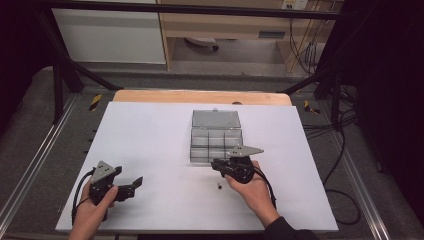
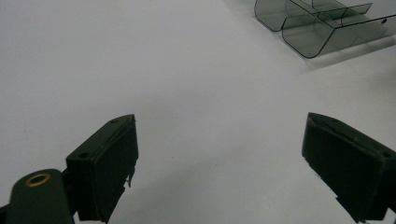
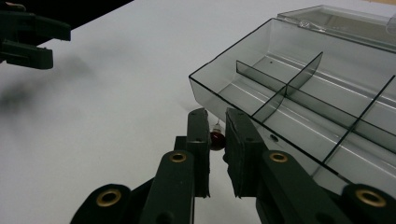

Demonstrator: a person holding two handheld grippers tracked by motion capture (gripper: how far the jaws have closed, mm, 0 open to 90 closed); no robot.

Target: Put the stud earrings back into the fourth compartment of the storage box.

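A clear smoky plastic compartment box [image 1: 200, 146] lies open at mid table, its lid [image 1: 216, 119] folded back. My right gripper [image 1: 217, 164] hovers at the box's near left corner. In the right gripper view its jaws [image 3: 215, 116] are nearly closed on a small dark red bulb-like part [image 3: 217, 139], just outside the box wall [image 3: 224, 100]. Near the table's front left, my left gripper [image 1: 132, 185] stands open with nothing between its fingers [image 2: 219, 119]. The box [image 2: 317, 32] sits far ahead of it.
A tiny dark part [image 1: 219, 186] lies on the white table sheet [image 1: 150, 140] just in front of the right hand. The left gripper [image 3: 28, 37] shows far off in the right gripper view. A wooden table edge [image 1: 200, 96] runs behind the sheet.
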